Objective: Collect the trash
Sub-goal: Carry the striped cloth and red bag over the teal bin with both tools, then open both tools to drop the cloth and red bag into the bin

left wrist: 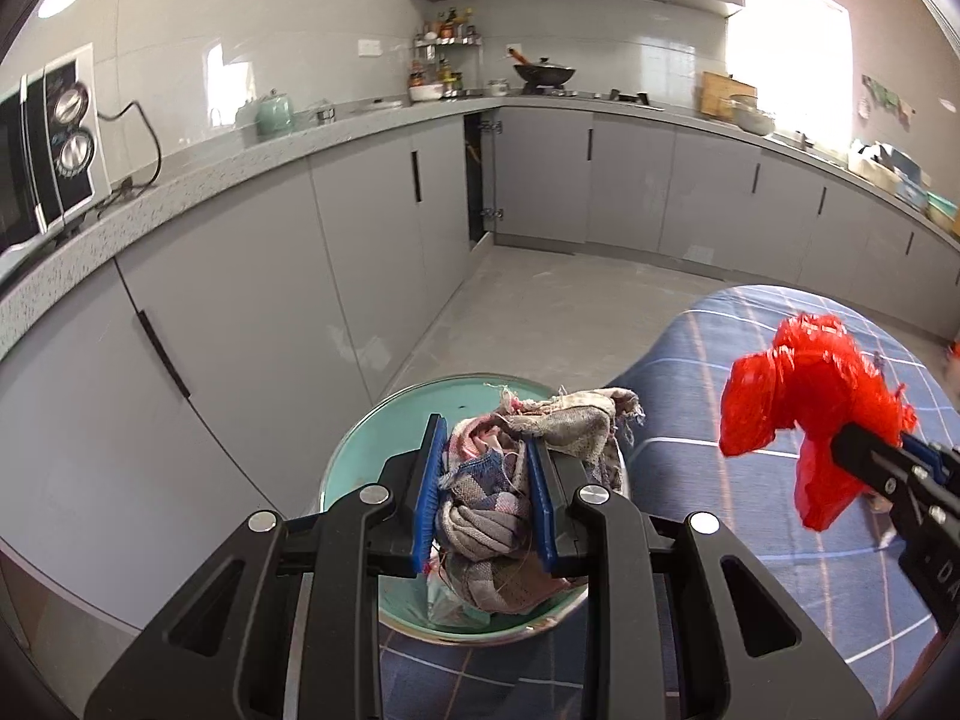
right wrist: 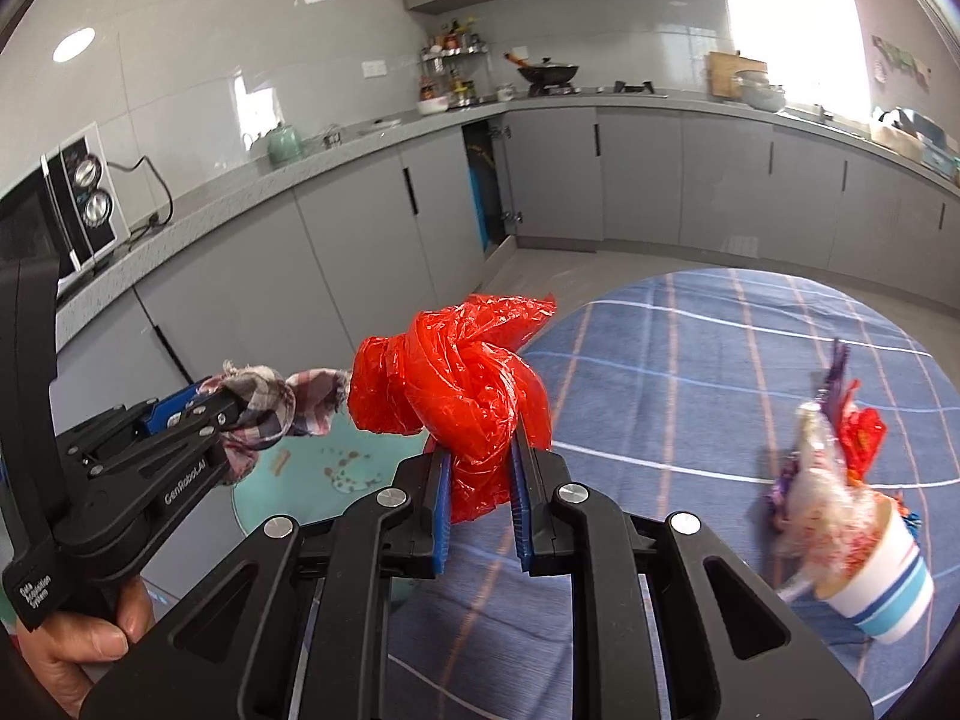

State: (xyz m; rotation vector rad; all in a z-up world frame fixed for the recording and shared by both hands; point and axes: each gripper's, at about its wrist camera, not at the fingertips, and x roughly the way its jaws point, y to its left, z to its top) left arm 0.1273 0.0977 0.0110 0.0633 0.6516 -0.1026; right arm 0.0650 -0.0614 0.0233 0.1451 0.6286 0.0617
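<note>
Both grippers angled down: left gripper (left wrist: pixel 486 498) jaws clamp rag (left wrist: pixel 498 510), right gripper (right wrist: pixel 480 498) jaws clamp red bag (right wrist: pixel 456 384).

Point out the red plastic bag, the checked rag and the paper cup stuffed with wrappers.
red plastic bag (right wrist: pixel 456 384): right wrist view, on the knotted middle.
checked rag (left wrist: pixel 486 516): left wrist view, on the bunched cloth between the pads.
paper cup (right wrist: pixel 888 576): right wrist view, on its striped side wall.
</note>
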